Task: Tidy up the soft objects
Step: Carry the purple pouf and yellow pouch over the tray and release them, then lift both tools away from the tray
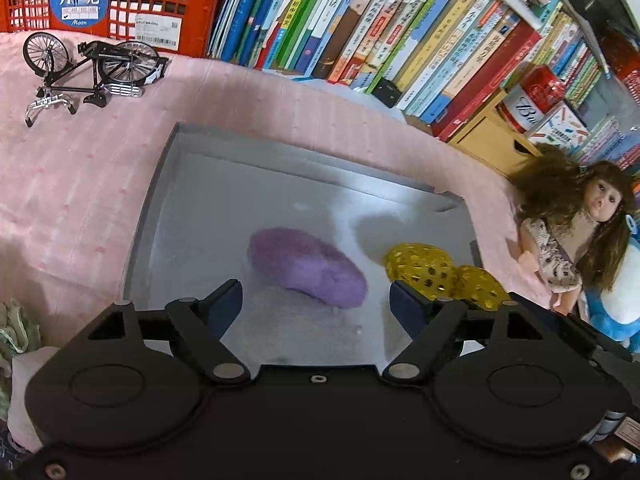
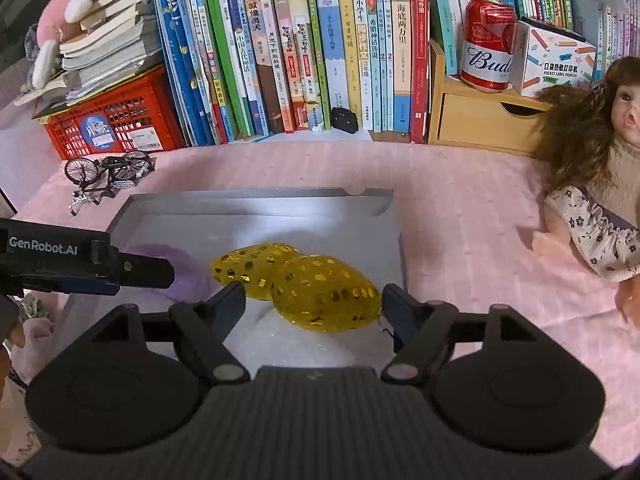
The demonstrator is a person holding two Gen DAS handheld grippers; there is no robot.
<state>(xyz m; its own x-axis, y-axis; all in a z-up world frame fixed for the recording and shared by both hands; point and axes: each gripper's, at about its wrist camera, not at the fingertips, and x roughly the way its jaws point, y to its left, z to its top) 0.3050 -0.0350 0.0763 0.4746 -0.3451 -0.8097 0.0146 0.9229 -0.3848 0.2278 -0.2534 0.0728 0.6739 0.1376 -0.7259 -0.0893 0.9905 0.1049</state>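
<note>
A shallow grey metal tray (image 2: 394, 236) is seen lying on a pink quilted cloth (image 2: 460, 216), its raised rim closing the far and left sides. Inside it, a soft purple fuzzy pad (image 1: 306, 266) is placed towards the left and two yellow translucent pouches dotted with gold sequins (image 2: 296, 280) are laid touching each other towards the right, close to the tray's right edge. The left gripper (image 1: 316, 300) is held above the purple pad with its jaws spread wide and nothing pinched. The right gripper (image 2: 314, 308) is likewise spread, the nearer yellow pouch lying between the fingers; whether the pads touch it cannot be told. Bare tray floor is left open behind the items. Beyond the far rim a strip of free cloth is seen before a row of upright books (image 2: 304, 52). A black miniature bicycle (image 1: 90, 68) is lying near the far left corner, and a long-haired doll (image 2: 592, 168) is seated well to the right of the tray.
</note>
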